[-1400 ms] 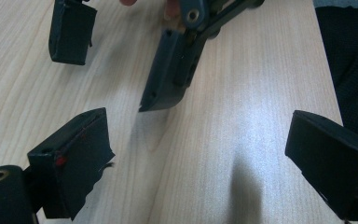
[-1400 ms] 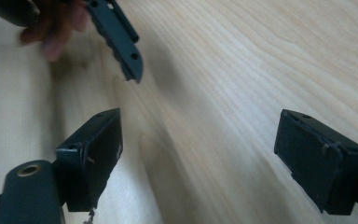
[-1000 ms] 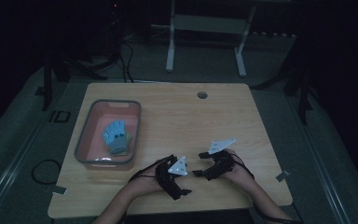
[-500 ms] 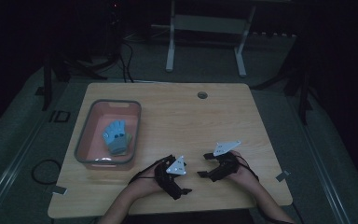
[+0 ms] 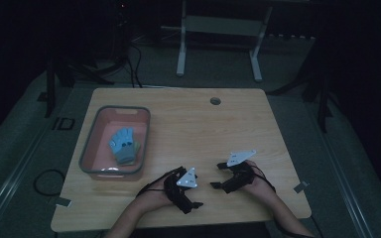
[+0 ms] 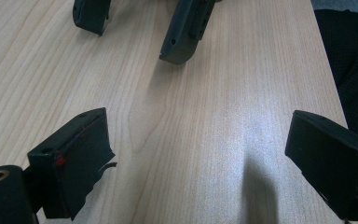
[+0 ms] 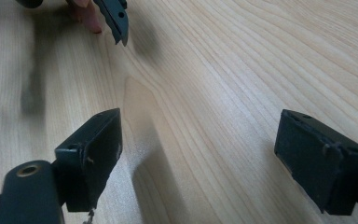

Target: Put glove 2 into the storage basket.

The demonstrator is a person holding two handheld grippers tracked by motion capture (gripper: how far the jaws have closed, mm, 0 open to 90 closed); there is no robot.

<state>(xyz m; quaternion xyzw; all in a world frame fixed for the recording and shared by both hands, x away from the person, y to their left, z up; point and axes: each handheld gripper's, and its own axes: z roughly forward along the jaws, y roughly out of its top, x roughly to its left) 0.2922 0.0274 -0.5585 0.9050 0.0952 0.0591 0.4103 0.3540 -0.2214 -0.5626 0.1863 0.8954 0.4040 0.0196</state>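
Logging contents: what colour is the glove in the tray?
Light blue; the glove in the pink tray shows best in the high view.

Too dim and small in the high view to tell what the blue thing [image 5: 122, 142] in the pink bin [image 5: 89, 148] is. Forearms [image 5: 129, 222] cut off by the bottom edge. Other gripper's fingers [image 6: 182, 32] cropped at the top of the left gripper view.
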